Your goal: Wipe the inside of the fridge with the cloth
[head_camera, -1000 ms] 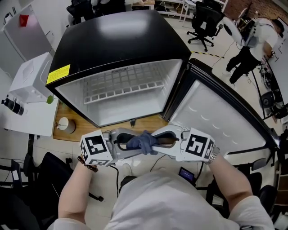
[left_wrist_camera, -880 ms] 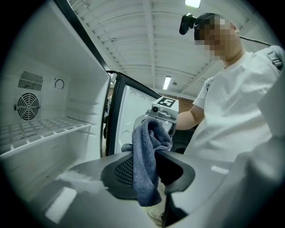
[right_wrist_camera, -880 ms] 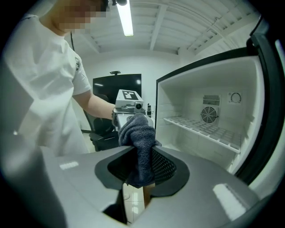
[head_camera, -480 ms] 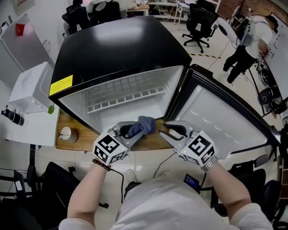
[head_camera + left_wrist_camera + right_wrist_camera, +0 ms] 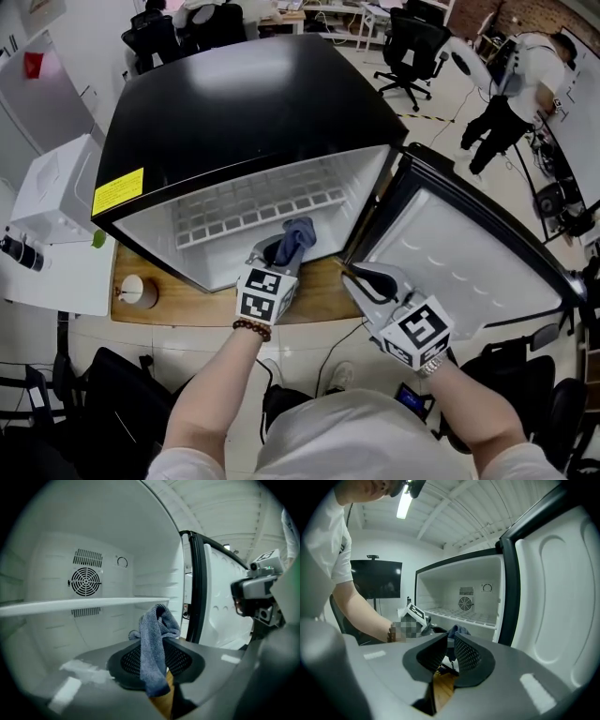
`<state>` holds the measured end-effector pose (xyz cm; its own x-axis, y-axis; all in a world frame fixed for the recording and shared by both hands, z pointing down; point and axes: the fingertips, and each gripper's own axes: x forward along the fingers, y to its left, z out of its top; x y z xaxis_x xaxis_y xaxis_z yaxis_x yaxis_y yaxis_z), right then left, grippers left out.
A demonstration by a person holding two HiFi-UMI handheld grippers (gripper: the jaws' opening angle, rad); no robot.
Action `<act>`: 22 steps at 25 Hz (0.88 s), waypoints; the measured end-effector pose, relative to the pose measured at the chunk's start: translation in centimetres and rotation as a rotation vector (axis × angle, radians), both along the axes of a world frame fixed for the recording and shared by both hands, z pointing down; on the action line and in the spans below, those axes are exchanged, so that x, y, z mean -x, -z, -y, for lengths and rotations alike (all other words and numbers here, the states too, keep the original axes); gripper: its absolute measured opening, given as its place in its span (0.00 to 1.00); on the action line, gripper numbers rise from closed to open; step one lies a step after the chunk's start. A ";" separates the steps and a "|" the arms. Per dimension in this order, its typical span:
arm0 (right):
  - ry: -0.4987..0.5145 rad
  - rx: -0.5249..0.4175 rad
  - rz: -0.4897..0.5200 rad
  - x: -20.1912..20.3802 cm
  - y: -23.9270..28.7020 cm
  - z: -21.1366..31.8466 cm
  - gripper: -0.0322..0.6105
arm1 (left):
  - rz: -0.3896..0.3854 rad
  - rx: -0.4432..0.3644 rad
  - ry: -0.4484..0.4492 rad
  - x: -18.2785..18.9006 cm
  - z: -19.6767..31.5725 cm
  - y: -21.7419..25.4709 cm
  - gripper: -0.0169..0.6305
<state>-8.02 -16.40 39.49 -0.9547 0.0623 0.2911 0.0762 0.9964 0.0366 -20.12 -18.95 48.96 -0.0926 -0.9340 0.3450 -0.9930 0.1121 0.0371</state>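
Because the cloth (image 5: pixel 299 233) must reach the walls of the fridge (image 5: pixel 253 103), the left gripper (image 5: pixel 278 251) clamps it in fingers that have just been closing, over the front edge of the fridge floor; the right gripper (image 5: pixel 364 278), fingers just closing to a narrow empty gap, hangs aside by the open door (image 5: pixel 469 267), likely to keep clear

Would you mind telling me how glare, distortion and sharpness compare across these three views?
Head view: evenly lit and sharp, with a broad pale sheen on the black fridge top. Left gripper view: strong fisheye with dark corners; the cloth is crisp. Right gripper view: the ceiling light is blown out and the fridge door bows.
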 end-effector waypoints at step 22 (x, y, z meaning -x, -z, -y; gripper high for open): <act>0.072 -0.055 -0.034 -0.4 -3.1 -2.1 0.05 | 0.014 -0.004 0.274 8.3 9.4 -6.4 0.18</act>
<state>-7.60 -14.25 42.58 -0.9377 0.1137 0.3282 0.1500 0.9848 0.0876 -28.44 -28.36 55.34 -0.3467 -0.8749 0.3382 -0.9261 0.3765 0.0246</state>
